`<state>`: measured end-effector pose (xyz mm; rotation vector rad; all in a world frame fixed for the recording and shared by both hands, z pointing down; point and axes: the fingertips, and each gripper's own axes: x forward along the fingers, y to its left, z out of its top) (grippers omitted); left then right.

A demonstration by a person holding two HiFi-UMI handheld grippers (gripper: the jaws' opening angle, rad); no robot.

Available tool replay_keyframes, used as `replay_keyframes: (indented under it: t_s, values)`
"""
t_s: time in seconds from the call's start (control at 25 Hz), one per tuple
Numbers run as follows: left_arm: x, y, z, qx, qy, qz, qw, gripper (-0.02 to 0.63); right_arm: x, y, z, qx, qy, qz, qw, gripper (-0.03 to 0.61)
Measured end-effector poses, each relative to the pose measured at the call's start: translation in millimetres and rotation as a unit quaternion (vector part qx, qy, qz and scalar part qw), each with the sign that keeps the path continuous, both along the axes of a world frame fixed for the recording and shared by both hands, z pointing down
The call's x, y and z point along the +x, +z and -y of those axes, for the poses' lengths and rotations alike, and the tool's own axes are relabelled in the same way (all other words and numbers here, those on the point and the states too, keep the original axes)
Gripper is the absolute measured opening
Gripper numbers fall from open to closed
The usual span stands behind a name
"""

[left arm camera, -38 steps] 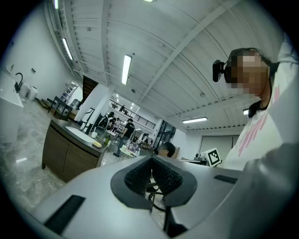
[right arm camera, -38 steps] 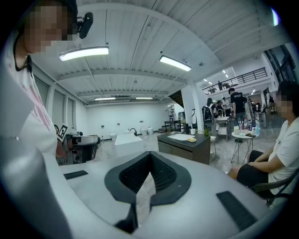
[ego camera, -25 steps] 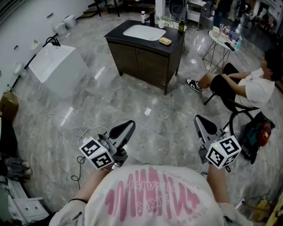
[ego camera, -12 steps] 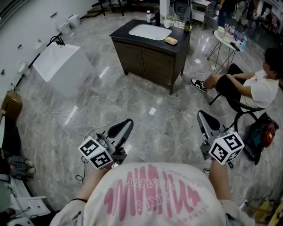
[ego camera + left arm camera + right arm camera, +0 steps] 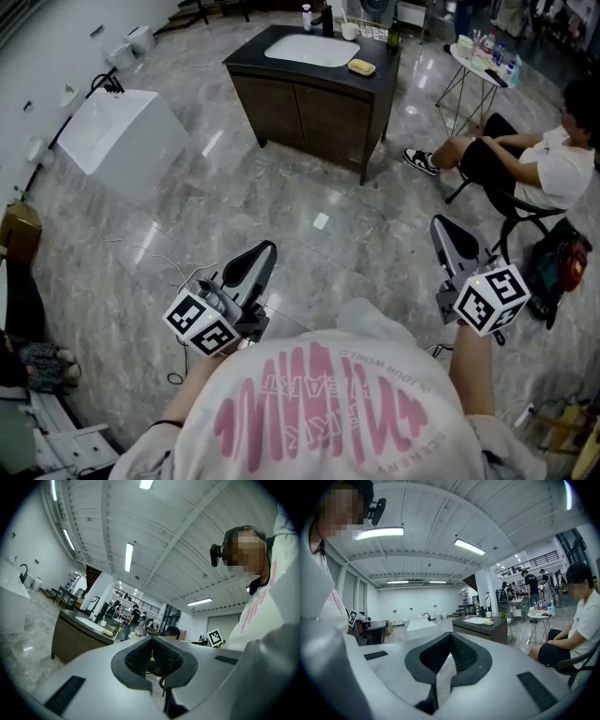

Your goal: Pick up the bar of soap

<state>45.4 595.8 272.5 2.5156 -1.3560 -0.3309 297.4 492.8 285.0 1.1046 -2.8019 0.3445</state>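
Soap bar (image 5: pixel 361 67) on far vanity (image 5: pixel 319 114); left gripper (image 5: pixel 265 250), right gripper (image 5: pixel 442 226) both closed, empty

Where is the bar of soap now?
In the head view, the bar of soap lies top centre on the dark vanity counter, right of the white basin.

left tool (image 5: pixel 265 249), right tool (image 5: pixel 442 225), jaws together

Item: a white short-sleeved shirt (image 5: pixel 328 412), printed across the front in pink lettering, is seen at 6 o'clock in the head view. A black band (image 5: pixel 165 426) is worn on the left wrist. The left gripper (image 5: pixel 261 251) and right gripper (image 5: pixel 444 227) are cased in light grey and fitted with black ribbed pads (image 5: pixel 136 657). Each is topped by a white cube (image 5: pixel 201 322) marked with black squares.
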Motion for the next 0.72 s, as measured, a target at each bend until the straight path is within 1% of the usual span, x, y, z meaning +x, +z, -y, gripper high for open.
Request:
replay_keyframes:
  t_s: [0.12, 0.24, 0.32, 0.48, 0.64, 0.72]
  values:
    - [-2, 2, 10, 0.002, 0.019, -0.010, 0.9998, 0.009, 10, 4, 13, -0.020, 0.018, 0.033, 0.999, 0.012]
    - [-4, 9, 28, -0.005, 0.023, -0.005, 0.9997, 0.009, 6, 14, 31, -0.046, 0.021, 0.056, 0.997, 0.012]
    - [-5, 16, 45, -0.011, 0.021, -0.008, 0.9997, 0.009, -3, 19, 46, -0.048, 0.012, 0.051, 0.997, 0.012]
    - [-4, 26, 83, -0.024, 0.014, -0.015, 0.9995, 0.009, -15, 28, 85, -0.049, -0.007, 0.022, 0.999, 0.012]
    - [-10, 26, 133, -0.027, -0.002, -0.018, 0.9995, 0.009, -24, 33, 145, -0.067, -0.019, 0.030, 0.997, 0.012]
    - [-18, 27, 155, -0.025, -0.018, -0.020, 0.9993, 0.009, -32, 35, 173, -0.069, -0.026, 0.017, 0.997, 0.012]
